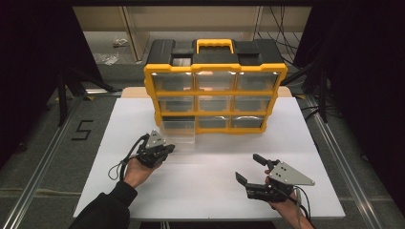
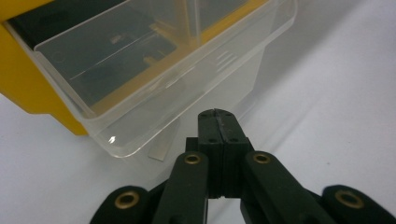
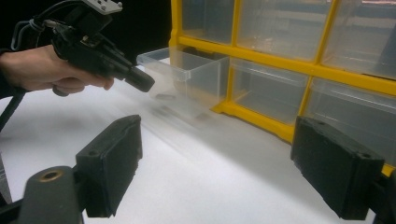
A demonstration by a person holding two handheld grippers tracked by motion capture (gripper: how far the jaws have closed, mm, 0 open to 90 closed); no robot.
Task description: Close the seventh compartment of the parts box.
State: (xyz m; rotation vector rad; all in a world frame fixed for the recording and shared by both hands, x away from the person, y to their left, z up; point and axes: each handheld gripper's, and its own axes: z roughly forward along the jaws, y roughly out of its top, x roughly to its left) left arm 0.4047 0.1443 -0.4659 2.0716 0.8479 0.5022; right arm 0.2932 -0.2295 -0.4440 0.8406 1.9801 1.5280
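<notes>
Left gripper view: we are holding the left gripper, jaws together and empty, beside the pulled-out clear drawer; nudging risks dislodging it, while the right gripper is waiting with jaws apart.

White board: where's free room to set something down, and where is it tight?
Free: the white board between the left gripper and the right gripper, and the strip right of the right gripper, in front of the yellow organizer. Tight: bottom-left of the organizer, where the pulled-out clear drawer juts toward the shut left gripper.
</notes>
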